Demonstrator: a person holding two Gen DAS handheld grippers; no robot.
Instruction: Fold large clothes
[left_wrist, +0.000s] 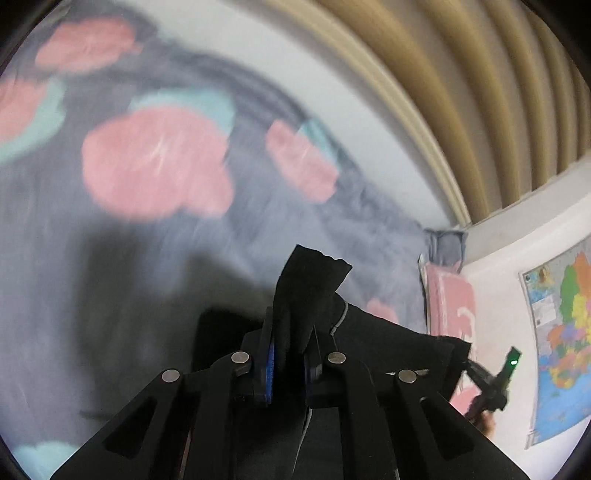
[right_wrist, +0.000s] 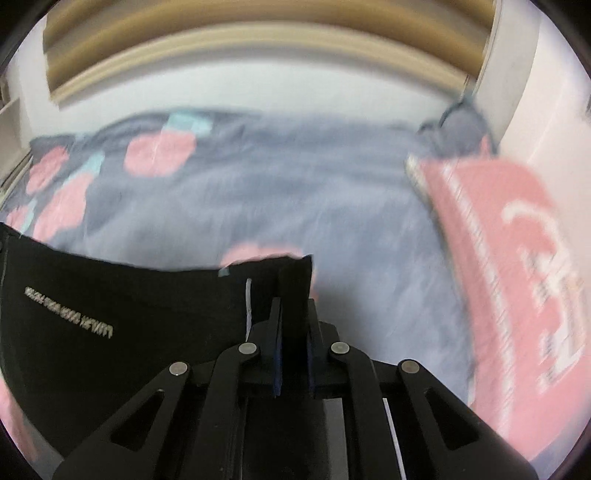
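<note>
Left wrist view: bedspread, grey with pink and teal floral blotches, fills the field from 7 to 12 o'clock; heavily blurred. Left gripper at 6 o'clock, fingers clamped on a bunched corner of the black garment, which rises in a peak between the blue pads and stretches away toward 4 o'clock. Right gripper visible at 4 o'clock at the garment's far end; finger state unreadable from this view. Pink pillow at 3 o'clock. Beige curtain at 1 o'clock. Wall map at 4 o'clock.

Right wrist view: garment, with a line of pale lettering, spreads from 9 o'clock to centre, held above the bedspread. Right gripper at 6 o'clock, fingers clamped on the garment's corner. Pillow at 3 o'clock. Curtain at 12 o'clock.
</note>
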